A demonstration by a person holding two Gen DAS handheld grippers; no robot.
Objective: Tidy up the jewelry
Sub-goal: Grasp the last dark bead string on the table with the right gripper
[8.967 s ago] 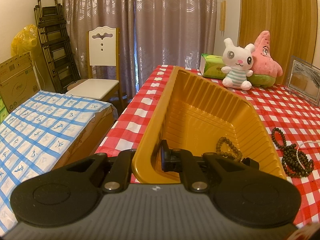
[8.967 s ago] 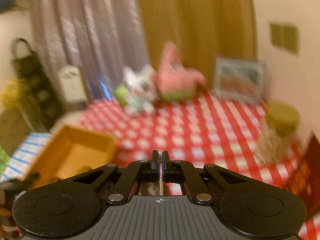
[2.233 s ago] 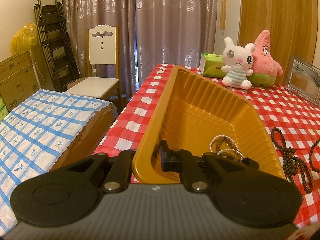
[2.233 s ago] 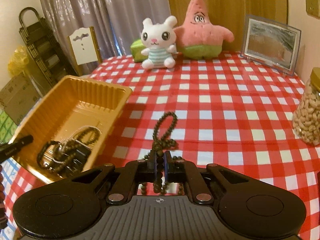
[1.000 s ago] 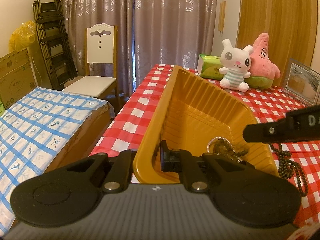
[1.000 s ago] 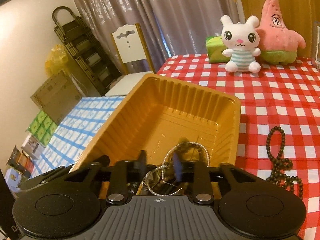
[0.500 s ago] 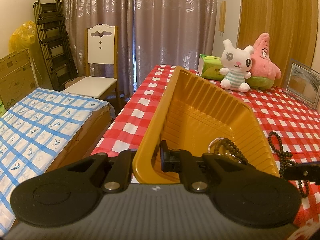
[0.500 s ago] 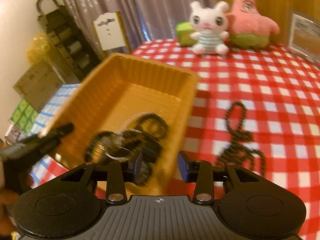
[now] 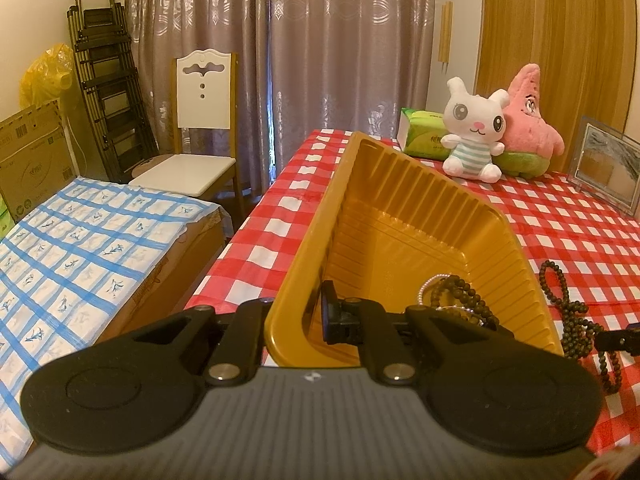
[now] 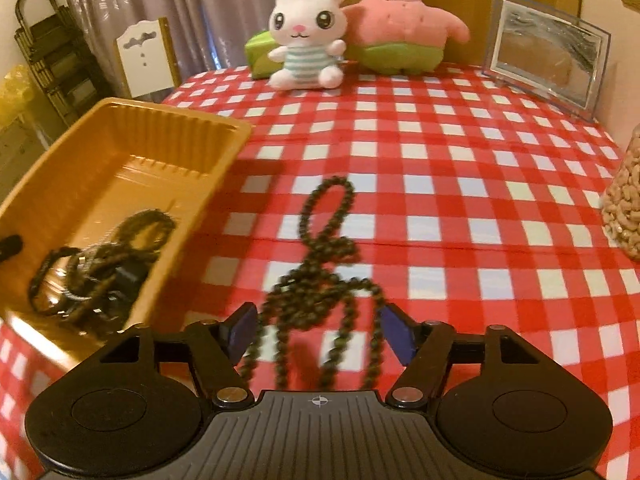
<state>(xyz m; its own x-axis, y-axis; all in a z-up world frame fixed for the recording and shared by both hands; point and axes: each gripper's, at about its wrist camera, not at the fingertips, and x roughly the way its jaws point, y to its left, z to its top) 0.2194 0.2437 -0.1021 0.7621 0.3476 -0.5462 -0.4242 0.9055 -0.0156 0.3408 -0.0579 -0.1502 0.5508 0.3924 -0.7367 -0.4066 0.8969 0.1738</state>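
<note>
My left gripper is shut on the near wall of the orange plastic tray, which sits at the left edge of the red checked table. Inside the tray lies a tangle of dark bead bracelets and a pearl string, the same tangle showing in the right wrist view. A long string of dark beads lies on the cloth right of the tray. My right gripper hangs low over its near end. Its jaws are opening, with bead loops between the blue pads, which touch nothing.
A white plush rabbit, a pink star plush and a green tissue pack stand at the table's far side. A photo frame stands back right, a jar of nuts at right. A chair and boxes stand left.
My right gripper has swung from above the tray to the right and down over the bead string on the cloth, and its jaws have spread wide. The left gripper and tray have not moved.
</note>
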